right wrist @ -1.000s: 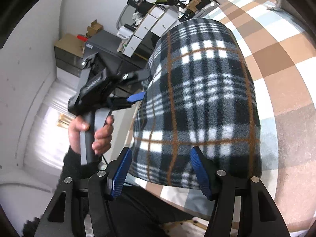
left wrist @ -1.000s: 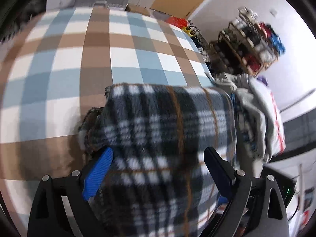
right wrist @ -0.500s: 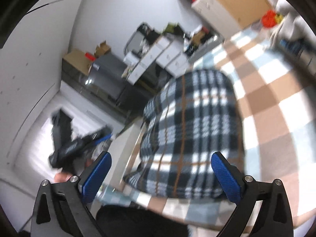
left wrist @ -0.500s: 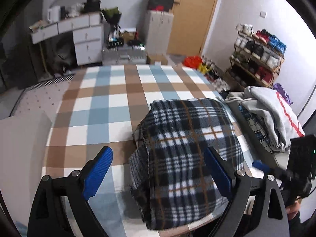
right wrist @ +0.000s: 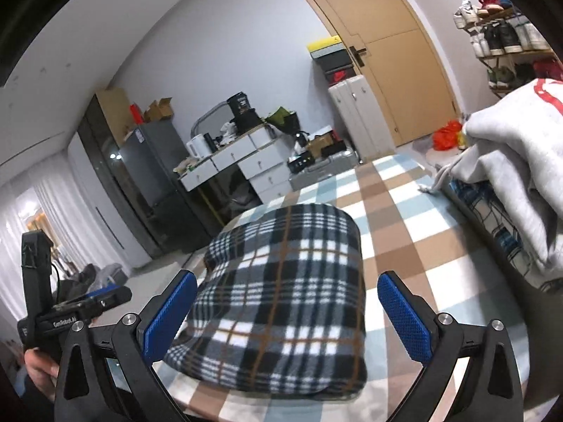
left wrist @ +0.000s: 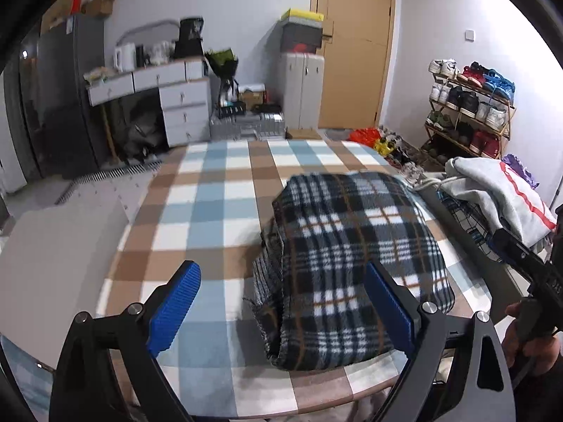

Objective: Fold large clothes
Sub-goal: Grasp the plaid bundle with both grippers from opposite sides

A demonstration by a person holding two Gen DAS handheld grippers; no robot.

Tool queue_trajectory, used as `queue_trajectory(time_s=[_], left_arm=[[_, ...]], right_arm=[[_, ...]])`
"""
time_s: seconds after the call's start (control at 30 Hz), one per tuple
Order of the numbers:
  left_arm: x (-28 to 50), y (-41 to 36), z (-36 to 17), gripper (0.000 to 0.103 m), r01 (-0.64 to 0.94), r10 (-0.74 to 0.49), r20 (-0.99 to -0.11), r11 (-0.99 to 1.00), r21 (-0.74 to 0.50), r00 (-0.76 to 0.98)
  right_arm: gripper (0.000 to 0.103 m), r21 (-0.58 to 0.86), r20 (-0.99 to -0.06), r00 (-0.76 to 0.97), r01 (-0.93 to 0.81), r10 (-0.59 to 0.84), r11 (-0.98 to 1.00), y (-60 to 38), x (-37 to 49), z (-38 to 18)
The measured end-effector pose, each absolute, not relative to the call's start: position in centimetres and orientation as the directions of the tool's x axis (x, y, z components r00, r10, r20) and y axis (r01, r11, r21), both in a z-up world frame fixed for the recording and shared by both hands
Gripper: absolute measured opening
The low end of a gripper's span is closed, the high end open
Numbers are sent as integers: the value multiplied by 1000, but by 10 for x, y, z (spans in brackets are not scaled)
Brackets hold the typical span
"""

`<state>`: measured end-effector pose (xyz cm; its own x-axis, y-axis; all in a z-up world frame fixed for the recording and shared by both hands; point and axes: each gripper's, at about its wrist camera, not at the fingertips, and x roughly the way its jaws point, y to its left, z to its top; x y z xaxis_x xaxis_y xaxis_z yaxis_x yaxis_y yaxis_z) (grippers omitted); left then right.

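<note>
On the checked table [left wrist: 211,190], the left gripper [left wrist: 281,307] hangs wide and empty, and just right of it the plaid garment [left wrist: 352,256] lies folded into a compact bundle near the front edge. The right gripper [right wrist: 290,311] also gapes, gripping nothing. That piece looks finished; the grey pile [right wrist: 510,161] at far right likely awaits folding.

A lived-in home room: a wooden door [left wrist: 355,45], a shoe rack [left wrist: 469,105] loaded with sneakers, a cluttered white drawer desk [left wrist: 158,95] with a kettle [left wrist: 125,57], a grey fridge [left wrist: 67,95], and a checked tablecloth [left wrist: 211,204].
</note>
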<state>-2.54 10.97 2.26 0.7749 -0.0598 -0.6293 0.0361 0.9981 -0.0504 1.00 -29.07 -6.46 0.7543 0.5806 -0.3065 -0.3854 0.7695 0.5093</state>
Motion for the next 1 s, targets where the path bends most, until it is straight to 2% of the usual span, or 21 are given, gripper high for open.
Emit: queue_trajectory(time_s=[0.1, 0.27, 0.33, 0.4, 0.5, 0.63, 1.0], left_arm=[[0, 115, 7, 91, 55, -84, -700, 996, -64, 709], [51, 130, -19, 91, 56, -46, -750, 998, -12, 660], [69, 141, -32, 91, 68, -117, -787, 993, -94, 606], [87, 153, -49, 91, 76, -234, -821, 971, -228, 521], [102, 165, -61, 91, 81, -360, -823, 928, -363, 440], [123, 174, -69, 91, 109, -486, -804, 870, -480, 341], [137, 159, -80, 91, 81, -659, -740, 752, -655, 134]], right_arm=[[103, 522, -350, 734, -363, 582, 772, -289, 29, -66], [103, 422, -523, 640, -379, 563, 823, -273, 70, -70], [103, 420, -588, 588, -364, 555, 831, -269, 88, -78], [103, 486, -646, 472, -351, 599, 800, -264, 109, -94], [103, 517, -695, 365, -347, 620, 783, -254, 125, -116], [103, 616, -660, 261, -349, 704, 707, -250, 137, -131], [103, 768, -578, 113, -259, 808, 586, -258, 151, -162]])
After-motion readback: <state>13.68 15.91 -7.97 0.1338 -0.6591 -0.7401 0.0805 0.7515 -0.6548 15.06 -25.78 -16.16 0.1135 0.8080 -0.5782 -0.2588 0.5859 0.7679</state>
